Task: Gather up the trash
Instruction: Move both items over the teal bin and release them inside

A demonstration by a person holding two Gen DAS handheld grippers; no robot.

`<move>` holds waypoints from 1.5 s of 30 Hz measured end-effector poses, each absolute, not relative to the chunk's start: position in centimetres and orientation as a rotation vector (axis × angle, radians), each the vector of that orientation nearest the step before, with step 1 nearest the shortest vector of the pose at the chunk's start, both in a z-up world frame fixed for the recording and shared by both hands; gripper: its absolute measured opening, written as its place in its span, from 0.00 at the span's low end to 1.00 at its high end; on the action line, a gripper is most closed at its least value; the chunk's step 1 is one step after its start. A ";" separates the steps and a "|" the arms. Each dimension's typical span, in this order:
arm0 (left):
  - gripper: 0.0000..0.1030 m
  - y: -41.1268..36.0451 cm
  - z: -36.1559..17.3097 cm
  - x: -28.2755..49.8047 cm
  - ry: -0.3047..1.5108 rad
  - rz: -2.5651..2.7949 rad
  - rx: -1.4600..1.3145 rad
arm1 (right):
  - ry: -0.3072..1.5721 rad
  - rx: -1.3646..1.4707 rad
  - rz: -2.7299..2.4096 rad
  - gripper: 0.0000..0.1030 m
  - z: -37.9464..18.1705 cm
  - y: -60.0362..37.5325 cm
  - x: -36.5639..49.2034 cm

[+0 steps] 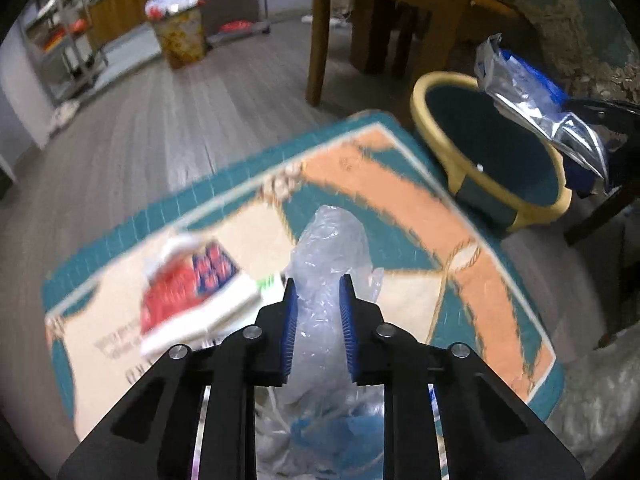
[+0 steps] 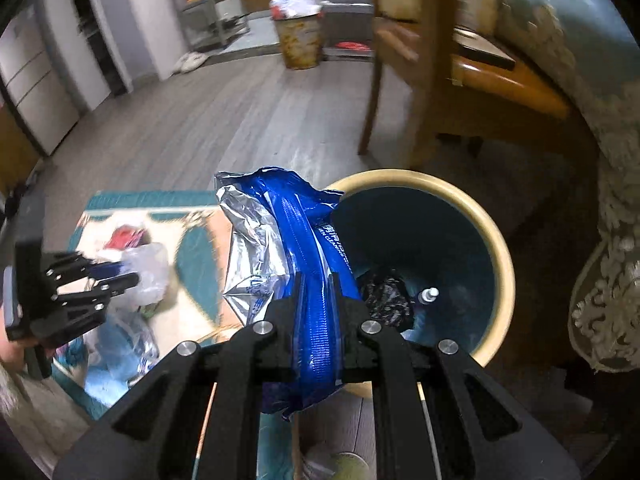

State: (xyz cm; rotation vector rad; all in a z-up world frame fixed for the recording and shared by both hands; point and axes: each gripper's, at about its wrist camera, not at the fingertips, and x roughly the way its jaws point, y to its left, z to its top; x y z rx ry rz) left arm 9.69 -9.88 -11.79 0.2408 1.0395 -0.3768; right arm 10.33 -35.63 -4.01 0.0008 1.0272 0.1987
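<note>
My right gripper [image 2: 318, 280] is shut on a blue and silver foil bag [image 2: 288, 236] and holds it over the near rim of the trash bin [image 2: 496, 240], a dark bin with a cream rim. The bin holds a crumpled dark wrapper [image 2: 386, 300] and a small white bottle [image 2: 429, 294]. The bag [image 1: 524, 88] and bin [image 1: 424, 92] also show at the right of the left wrist view. My left gripper [image 1: 318, 284] is closed around a clear crumpled plastic bag [image 1: 328, 248] on the floor mat [image 1: 400, 184]. A red and white package [image 1: 188, 296] lies on the mat to its left.
A wooden chair [image 1: 320, 40] stands behind the mat and bin, with a lace-covered table [image 2: 600, 160] at the right. More plastic and blue trash [image 2: 116, 352] lies on the mat. A full waste bin [image 1: 180, 36] and metal shelves [image 1: 68, 40] stand across the wooden floor.
</note>
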 end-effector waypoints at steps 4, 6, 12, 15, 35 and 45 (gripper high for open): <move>0.21 -10.7 -8.5 9.9 0.922 -0.366 0.222 | 1.017 0.100 0.118 0.10 -4.0 -39.6 11.4; 0.21 -11.2 -7.0 10.1 0.869 -0.364 0.199 | 1.013 0.143 0.090 0.10 -4.1 -41.2 11.7; 0.21 -14.0 -4.8 11.3 0.801 -0.417 0.111 | 1.017 0.210 0.005 0.10 -5.0 -45.0 12.0; 0.21 -16.5 -5.3 11.9 0.812 -0.469 0.090 | 1.044 0.229 -0.014 0.10 -6.0 -46.1 11.9; 0.67 -26.5 -10.5 14.7 0.890 -0.558 0.015 | 0.981 0.219 -0.018 0.53 -6.2 -47.0 11.4; 0.67 -23.5 -8.8 13.8 0.866 -0.516 0.038 | 0.993 0.204 -0.030 0.61 -6.1 -46.1 11.6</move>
